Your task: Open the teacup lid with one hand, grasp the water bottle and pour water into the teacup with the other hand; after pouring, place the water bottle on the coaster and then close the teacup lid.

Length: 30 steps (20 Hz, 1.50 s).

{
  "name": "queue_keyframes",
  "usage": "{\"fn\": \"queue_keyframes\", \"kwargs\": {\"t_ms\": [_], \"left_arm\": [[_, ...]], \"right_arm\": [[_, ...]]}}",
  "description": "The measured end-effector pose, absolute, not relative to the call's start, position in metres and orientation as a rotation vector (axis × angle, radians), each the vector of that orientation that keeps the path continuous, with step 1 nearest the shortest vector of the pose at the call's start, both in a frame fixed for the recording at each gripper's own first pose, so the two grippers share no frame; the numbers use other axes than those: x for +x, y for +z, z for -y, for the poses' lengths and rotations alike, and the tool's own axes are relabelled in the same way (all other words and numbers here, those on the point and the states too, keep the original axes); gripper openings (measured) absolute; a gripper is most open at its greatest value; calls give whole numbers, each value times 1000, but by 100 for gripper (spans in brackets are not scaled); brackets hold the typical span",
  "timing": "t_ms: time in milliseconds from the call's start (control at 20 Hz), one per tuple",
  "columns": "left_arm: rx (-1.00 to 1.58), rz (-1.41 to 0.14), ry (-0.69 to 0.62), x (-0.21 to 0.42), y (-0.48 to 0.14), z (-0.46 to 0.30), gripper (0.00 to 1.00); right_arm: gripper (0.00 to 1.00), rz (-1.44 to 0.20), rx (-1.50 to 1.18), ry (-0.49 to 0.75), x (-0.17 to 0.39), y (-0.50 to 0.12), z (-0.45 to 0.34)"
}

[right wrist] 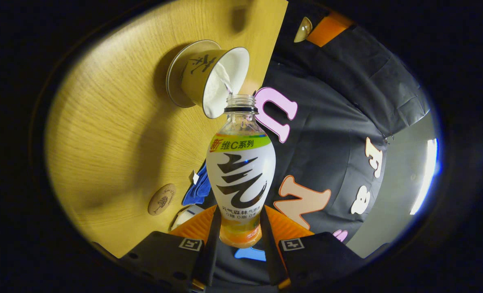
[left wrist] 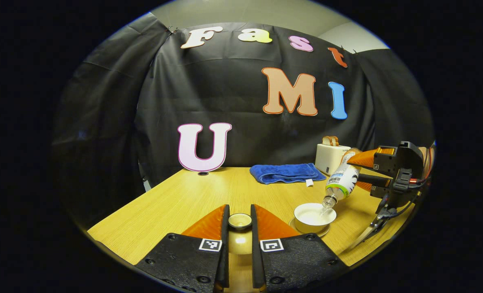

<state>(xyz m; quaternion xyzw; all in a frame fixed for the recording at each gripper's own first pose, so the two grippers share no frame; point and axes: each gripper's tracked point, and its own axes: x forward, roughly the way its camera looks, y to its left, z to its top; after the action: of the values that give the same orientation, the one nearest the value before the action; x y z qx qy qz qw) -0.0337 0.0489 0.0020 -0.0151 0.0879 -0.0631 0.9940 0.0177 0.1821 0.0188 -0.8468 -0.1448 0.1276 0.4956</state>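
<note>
1. Two grippers, one job each: the right gripper [right wrist: 239,228] is clamped on the base of the water bottle [right wrist: 240,171], both fingers pressed against its sides at the bottom centre of the right gripper view, so the neck is free to reach the cup.
2. The bottle is tipped mouth-down; a thin stream runs from its mouth into the teacup [right wrist: 213,77] at upper centre. In the left gripper view the same pour sits at lower right: bottle [left wrist: 341,179] angled over the cup [left wrist: 314,215], which stands on its saucer [left wrist: 309,233].
3. The left gripper [left wrist: 240,221] pinches the teacup lid [left wrist: 240,220] at bottom centre, held to the left of the cup (likely to keep the opening clear).
4. The coaster [right wrist: 162,199] lies at lower left, bare, well apart from the cup, ready for the bottle.
5. My read: pouring is mid-step; set-down and lid closing remain.
</note>
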Motion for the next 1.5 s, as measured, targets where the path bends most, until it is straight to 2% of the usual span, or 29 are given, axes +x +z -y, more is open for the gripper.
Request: {"fn": "queue_keyframes", "kwargs": {"t_ms": [300,550,650,1050,1500], "left_arm": [[-31,-177,-136,-34,2,-46,19],[-31,-178,-138,-33,0,-47,19],[-31,-179,-135,-33,1,-47,19],[-2,-165,-146,-32,12,-40,19],[6,-166,-167,-32,21,-25,19]], "right_arm": [[55,409,-2160,293,20,27,-187],[55,357,-2145,326,21,22,-186],[55,290,-2070,374,25,16,-181],[55,148,-1794,437,17,3,-173],[56,-85,-1300,522,13,-14,-168]]}}
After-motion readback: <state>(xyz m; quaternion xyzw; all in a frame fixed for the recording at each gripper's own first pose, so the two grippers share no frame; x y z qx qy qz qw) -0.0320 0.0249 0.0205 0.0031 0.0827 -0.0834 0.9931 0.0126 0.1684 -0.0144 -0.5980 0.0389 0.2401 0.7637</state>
